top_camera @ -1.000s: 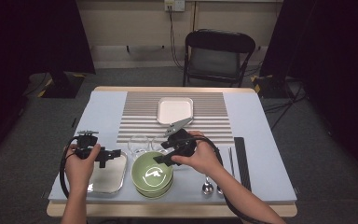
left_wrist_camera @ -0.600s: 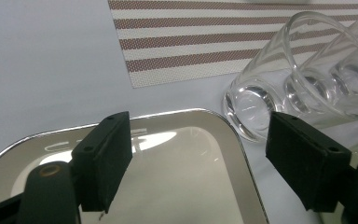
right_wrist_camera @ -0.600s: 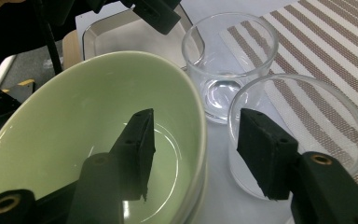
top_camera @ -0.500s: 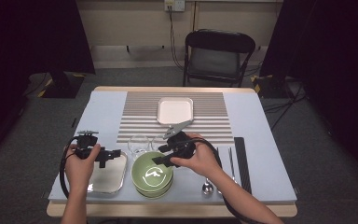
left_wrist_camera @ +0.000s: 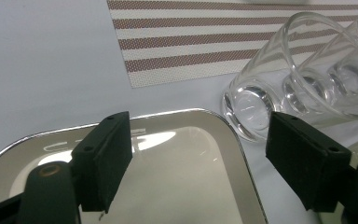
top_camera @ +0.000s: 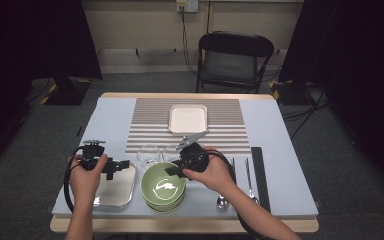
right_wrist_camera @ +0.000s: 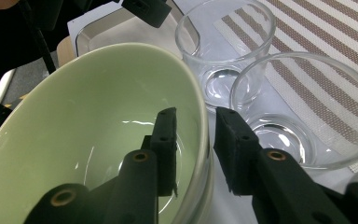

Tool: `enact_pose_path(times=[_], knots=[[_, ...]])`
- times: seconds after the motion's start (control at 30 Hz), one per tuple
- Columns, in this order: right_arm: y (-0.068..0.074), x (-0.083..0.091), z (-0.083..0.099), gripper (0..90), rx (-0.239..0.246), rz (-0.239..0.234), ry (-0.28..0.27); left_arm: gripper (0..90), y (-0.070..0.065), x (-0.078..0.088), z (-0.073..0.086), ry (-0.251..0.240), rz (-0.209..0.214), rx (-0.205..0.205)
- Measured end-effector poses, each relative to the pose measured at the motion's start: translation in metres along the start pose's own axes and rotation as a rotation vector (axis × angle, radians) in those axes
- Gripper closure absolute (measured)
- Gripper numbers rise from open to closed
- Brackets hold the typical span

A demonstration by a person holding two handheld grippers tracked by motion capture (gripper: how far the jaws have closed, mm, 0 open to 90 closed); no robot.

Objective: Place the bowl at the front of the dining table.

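Observation:
A pale green bowl (top_camera: 160, 190) tops a short stack at the table's front, right of a shiny steel tray (top_camera: 112, 192). My right gripper (top_camera: 172, 170) reaches in from the right over the bowl's far rim. In the right gripper view its jaws straddle the rim of the bowl (right_wrist_camera: 88, 121), one inside and one outside. The right gripper (right_wrist_camera: 196, 140) has just been closing, but a thin gap still shows at the inner pad. My left gripper (top_camera: 125, 167) hovers open above the tray (left_wrist_camera: 191, 186), and the left gripper (left_wrist_camera: 198, 154) holds nothing.
Two clear glasses (top_camera: 149, 152) (top_camera: 170, 150) stand just behind the bowl, close to both grippers. A white square plate (top_camera: 188, 118) lies on the striped mat (top_camera: 220, 130). Cutlery (top_camera: 250, 180) and a black strip (top_camera: 260, 175) lie at the right. A chair (top_camera: 232, 60) stands beyond the table.

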State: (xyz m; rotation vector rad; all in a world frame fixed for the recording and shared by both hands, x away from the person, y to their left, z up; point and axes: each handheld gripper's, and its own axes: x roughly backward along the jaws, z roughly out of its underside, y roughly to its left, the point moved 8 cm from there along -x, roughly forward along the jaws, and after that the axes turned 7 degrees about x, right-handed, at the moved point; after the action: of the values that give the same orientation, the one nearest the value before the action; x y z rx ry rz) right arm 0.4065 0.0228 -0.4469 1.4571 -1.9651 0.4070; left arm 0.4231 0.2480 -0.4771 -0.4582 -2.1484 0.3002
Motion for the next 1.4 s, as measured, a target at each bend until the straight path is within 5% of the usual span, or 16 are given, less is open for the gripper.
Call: enact_pose_path(times=[0.23, 0.47, 1.4], knots=[[0.001, 0.000, 0.001, 82.7, 0.010, 0.045, -0.007, 22.7, 0.000, 0.000, 0.000, 0.000, 0.000, 0.004], [0.002, 0.000, 0.002, 83.2, 0.004, 0.061, -0.021, 22.7, 0.000, 0.000, 0.000, 0.001, 0.001, 0.000], [-0.001, 0.011, -0.010, 83.1, -0.056, 0.023, -0.028, 22.7, 0.001, 0.000, 0.000, -0.005, 0.003, 0.003]])
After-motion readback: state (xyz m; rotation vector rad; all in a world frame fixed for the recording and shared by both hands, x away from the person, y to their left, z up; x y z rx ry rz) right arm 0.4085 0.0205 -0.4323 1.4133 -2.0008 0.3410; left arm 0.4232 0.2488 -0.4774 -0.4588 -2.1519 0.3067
